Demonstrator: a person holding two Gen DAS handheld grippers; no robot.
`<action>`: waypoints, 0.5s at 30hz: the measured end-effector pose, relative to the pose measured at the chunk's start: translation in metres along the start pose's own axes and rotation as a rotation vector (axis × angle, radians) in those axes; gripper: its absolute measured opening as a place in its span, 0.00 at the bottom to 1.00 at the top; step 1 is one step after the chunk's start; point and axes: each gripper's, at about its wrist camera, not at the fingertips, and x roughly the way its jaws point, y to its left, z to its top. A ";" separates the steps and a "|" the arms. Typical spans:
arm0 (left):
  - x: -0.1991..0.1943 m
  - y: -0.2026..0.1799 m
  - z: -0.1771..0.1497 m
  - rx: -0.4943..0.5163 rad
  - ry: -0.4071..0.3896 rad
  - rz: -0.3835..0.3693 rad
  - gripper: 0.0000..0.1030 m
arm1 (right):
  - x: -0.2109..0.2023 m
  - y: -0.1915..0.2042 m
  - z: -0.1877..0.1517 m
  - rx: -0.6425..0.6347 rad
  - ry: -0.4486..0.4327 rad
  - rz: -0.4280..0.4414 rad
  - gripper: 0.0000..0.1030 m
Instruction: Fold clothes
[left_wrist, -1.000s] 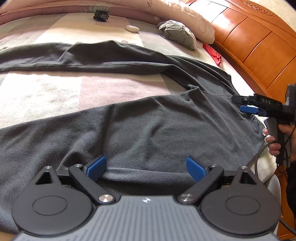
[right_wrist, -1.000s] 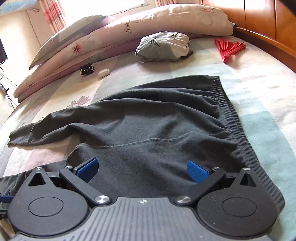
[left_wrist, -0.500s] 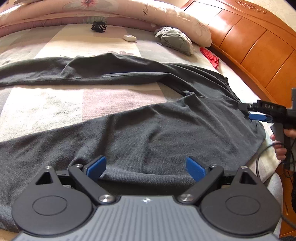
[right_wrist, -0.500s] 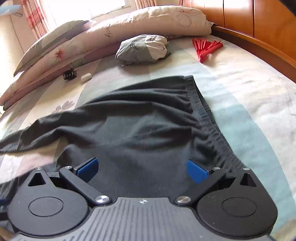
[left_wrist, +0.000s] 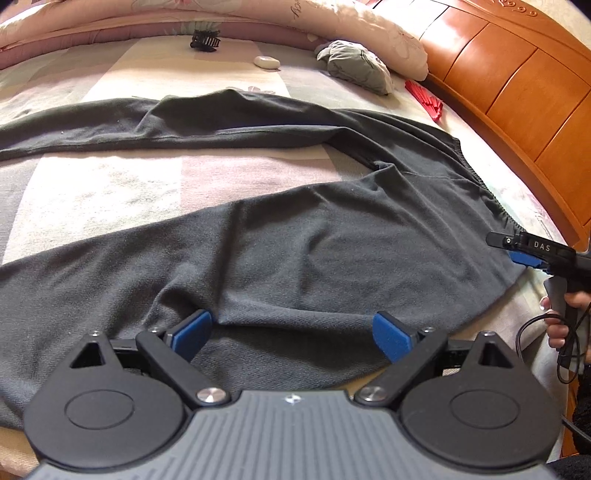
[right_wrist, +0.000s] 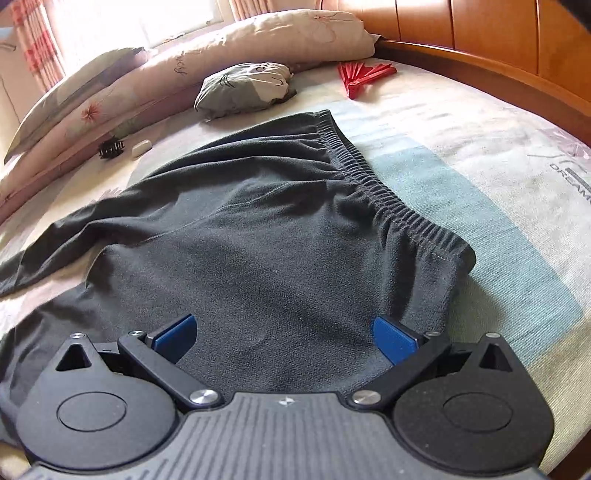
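Dark grey trousers (left_wrist: 295, 251) lie spread on the bed, legs running left and the elastic waistband (right_wrist: 391, 206) to the right. My left gripper (left_wrist: 291, 332) is open, low over the near leg's edge, with cloth lying between its blue pads. My right gripper (right_wrist: 284, 336) is open too, over the near waist corner, fabric between its pads. The right gripper (left_wrist: 524, 254) also appears in the left wrist view at the waistband's near end, held by a hand (left_wrist: 557, 321).
Pillows (right_wrist: 184, 70) line the head of the bed. A grey folded bundle (right_wrist: 243, 88), a red fan (right_wrist: 362, 74), a black hair clip (left_wrist: 205, 38) and a small white object (left_wrist: 266, 62) lie beyond the trousers. A wooden bed frame (left_wrist: 517, 92) runs along the right.
Both grippers have stayed open. The right gripper has moved toward the waistband's near corner. The left gripper has come down closer onto the near leg, and cloth bunches by its left pad.
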 end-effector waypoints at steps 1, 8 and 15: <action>0.002 0.002 -0.001 0.002 0.017 0.014 0.91 | 0.001 0.003 -0.001 -0.026 0.001 -0.010 1.00; -0.005 0.013 -0.017 0.048 0.054 -0.017 0.94 | 0.000 0.008 -0.008 -0.104 -0.006 -0.031 1.00; -0.003 0.010 -0.014 0.053 0.060 0.017 0.94 | -0.006 0.038 -0.005 -0.161 0.041 -0.013 1.00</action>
